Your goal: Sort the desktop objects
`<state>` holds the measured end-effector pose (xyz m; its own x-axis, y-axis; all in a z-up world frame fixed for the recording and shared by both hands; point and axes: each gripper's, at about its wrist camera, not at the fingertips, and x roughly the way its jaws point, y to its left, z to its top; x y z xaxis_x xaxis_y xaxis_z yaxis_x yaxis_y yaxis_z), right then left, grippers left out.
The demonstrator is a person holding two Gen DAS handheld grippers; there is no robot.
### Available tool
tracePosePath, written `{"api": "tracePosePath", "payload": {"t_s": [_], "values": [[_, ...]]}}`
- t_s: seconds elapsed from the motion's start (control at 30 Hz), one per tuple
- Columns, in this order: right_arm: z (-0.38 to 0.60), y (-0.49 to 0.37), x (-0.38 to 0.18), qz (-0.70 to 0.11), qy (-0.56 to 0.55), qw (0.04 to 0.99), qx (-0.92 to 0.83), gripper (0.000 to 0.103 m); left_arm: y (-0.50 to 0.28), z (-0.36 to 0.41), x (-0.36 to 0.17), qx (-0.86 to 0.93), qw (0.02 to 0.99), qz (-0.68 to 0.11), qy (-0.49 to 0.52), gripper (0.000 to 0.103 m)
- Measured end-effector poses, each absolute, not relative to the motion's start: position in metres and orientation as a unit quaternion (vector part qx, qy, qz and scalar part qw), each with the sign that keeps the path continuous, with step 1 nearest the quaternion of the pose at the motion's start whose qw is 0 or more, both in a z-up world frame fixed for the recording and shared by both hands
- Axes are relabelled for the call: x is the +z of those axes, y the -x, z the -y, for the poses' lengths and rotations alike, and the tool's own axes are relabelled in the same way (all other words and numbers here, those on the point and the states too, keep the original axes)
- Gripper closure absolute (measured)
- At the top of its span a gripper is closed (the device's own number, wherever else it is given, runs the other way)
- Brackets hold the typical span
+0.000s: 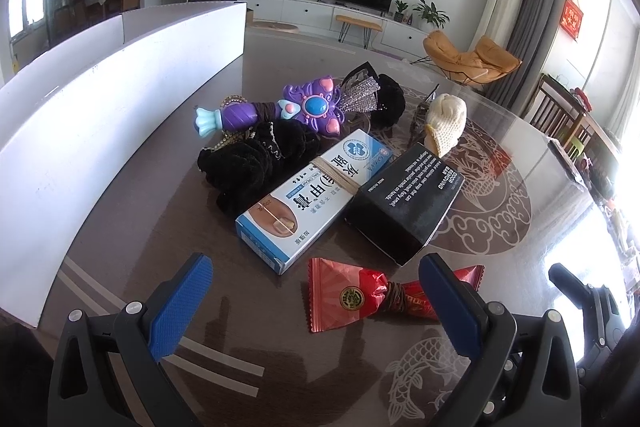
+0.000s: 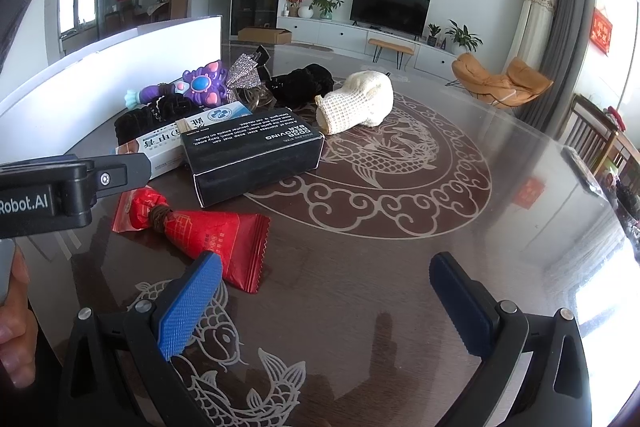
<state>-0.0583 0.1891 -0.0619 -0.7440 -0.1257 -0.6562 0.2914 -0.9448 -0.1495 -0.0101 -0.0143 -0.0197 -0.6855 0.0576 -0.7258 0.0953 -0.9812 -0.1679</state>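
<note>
A pile of objects lies on the dark patterned table (image 1: 500, 211). A red snack packet (image 1: 360, 297) tied with cord lies just ahead of my open, empty left gripper (image 1: 316, 287). Beyond it are a blue-white cream box (image 1: 312, 195), a black box (image 1: 404, 203), black scrunchies (image 1: 256, 163), a purple toy wand (image 1: 296, 107), a rhinestone hair clip (image 1: 360, 91) and a cream knitted piece (image 1: 446, 123). My right gripper (image 2: 332, 291) is open and empty, with the red packet (image 2: 212, 235) by its left finger. The black box (image 2: 256, 159) and knitted piece (image 2: 356, 103) lie further ahead.
A long white open box (image 1: 100, 107) stands along the table's left side. The left gripper's body (image 2: 60, 187) reaches in at the left of the right wrist view. Dark items (image 1: 592, 171) sit at the table's right edge. Chairs stand beyond it.
</note>
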Motion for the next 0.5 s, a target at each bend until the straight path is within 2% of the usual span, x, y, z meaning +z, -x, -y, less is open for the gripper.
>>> {"api": "tracePosePath", "payload": {"t_s": [0.5], "values": [[-0.1891, 0.0583, -0.0620, -0.122, -0.339, 0.112, -0.926, 0.000, 0.0100, 0.0143, -0.0201, -0.913, 0.012, -0.097, -0.397, 0.000]]}}
